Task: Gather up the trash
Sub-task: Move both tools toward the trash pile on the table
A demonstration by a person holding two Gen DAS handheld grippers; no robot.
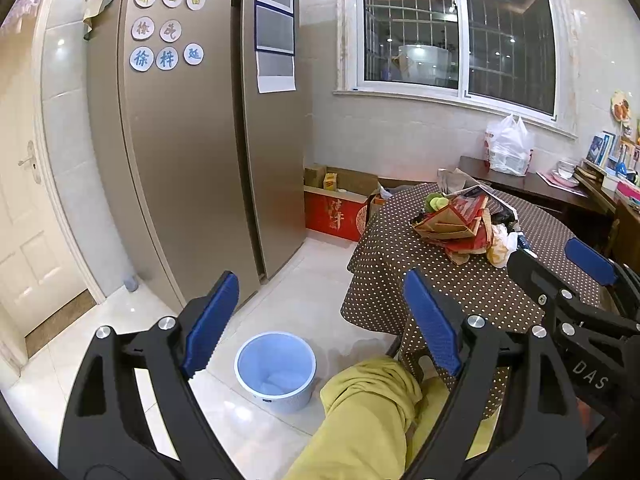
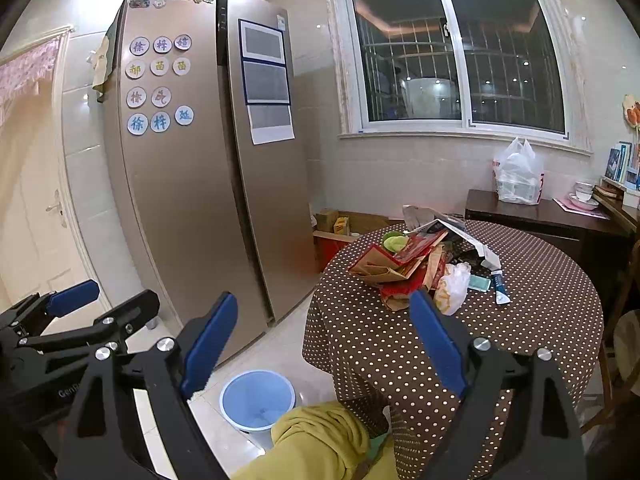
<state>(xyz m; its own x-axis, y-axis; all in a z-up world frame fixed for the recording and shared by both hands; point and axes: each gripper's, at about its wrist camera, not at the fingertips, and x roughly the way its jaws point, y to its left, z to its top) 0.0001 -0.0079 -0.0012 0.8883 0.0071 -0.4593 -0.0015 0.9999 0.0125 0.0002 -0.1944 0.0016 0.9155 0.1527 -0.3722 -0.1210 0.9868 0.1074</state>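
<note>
Trash [image 2: 424, 268] sits heaped on the polka-dot table [image 2: 540, 320], ahead of and to the right of both claws, while the blue bucket [image 2: 256, 400] stands on the floor below and between the right claw's blades, just left of the table's draped edge. The right claw [image 2: 324, 340] is spread wide and holds nothing; the left claw [image 1: 316, 324] is likewise spread and bare. Judging from both views, the right claw is the nearer one to the heap: its right blade lines up with the pale crumpled bag [image 2: 454, 286] at the pile's near edge, so a short reach forward and slightly right would meet it. The pile runs roughly away from the claws toward the window, with folded red and brown paper packaging [image 2: 400, 264] on the left and a small tube [image 2: 500, 286] on the far right.

Readable writing: "DAS" on the right claw's body as seen from the left wrist view, and round fridge magnets [image 2: 160, 84] bearing Chinese characters, among them 徐, 梓, 苗 and 延.
</note>
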